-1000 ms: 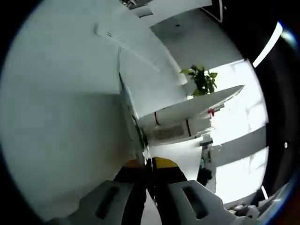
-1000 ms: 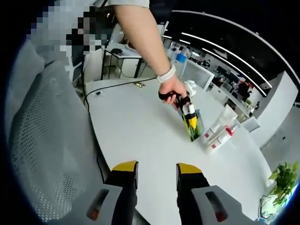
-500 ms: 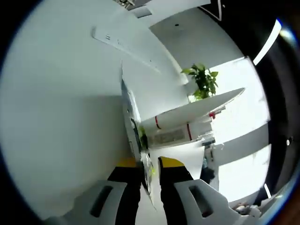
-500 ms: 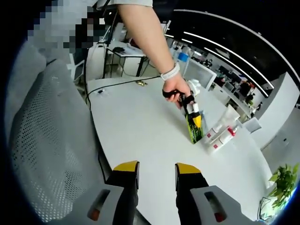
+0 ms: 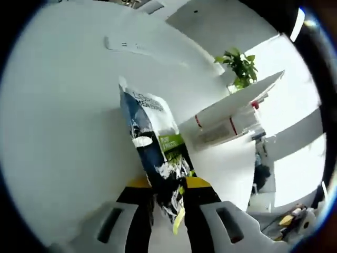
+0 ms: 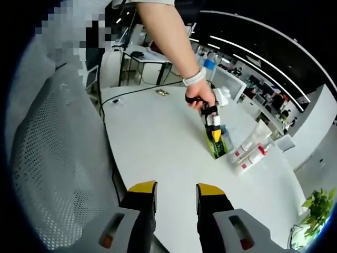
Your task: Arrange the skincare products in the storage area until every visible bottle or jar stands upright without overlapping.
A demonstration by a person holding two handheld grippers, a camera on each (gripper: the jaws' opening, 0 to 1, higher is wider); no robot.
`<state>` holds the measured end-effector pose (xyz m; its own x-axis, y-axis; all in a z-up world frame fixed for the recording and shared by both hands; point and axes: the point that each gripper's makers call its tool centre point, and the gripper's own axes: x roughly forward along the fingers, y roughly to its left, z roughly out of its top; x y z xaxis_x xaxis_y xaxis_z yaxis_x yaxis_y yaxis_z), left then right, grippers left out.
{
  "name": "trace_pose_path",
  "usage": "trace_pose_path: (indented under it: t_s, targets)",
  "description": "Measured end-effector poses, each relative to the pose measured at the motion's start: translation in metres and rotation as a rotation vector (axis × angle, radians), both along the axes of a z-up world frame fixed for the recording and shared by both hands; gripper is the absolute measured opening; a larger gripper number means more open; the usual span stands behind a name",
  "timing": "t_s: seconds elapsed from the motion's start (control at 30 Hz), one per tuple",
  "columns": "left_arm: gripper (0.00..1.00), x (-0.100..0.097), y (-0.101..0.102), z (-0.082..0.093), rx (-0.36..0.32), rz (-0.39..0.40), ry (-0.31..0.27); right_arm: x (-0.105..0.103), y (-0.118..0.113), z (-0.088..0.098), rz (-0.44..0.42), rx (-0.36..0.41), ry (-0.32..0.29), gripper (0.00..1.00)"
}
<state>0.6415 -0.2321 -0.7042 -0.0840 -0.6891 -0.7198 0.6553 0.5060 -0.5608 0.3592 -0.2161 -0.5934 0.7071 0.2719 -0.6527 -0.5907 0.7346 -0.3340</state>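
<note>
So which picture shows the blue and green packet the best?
The left gripper view. There the blue and green packet is big and close, pinched between the left gripper, and you can see its printing. In the right gripper view it looks tiny and far away on the white table.

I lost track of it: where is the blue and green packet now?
In the left gripper view, the packet sits clamped in the left gripper; the right gripper view shows it on the white table, beside white tubes.

- left gripper view sits very close, rolled sideways, facing along the white table [image 5: 63, 137] towards a potted plant [image 5: 242, 66];
- right gripper view looks from farther back across that table [image 6: 158, 142]; both share the plant [image 6: 316, 203].
</note>
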Motion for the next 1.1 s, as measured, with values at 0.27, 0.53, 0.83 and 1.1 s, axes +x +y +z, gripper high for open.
trace_pose_path:
  t_s: [0.27, 0.53, 0.83, 1.1]
  targets:
    - [0.36, 0.009, -0.006, 0.005, 0.078, -0.058, -0.123, 0.000, -0.001, 0.000, 0.000, -0.005, 0.000, 0.23]
    - [0.36, 0.022, -0.001, 0.001, 0.133, -0.094, -0.199, -0.001, 0.000, 0.000, 0.001, -0.006, 0.001, 0.22]
    - [0.44, 0.028, -0.004, -0.003, 0.147, -0.122, -0.253, 0.000, -0.001, 0.000, -0.003, -0.003, 0.001, 0.22]
    - [0.50, 0.021, 0.011, 0.007, 0.138, -0.155, -0.294, 0.001, -0.002, 0.003, -0.006, 0.001, -0.011, 0.22]
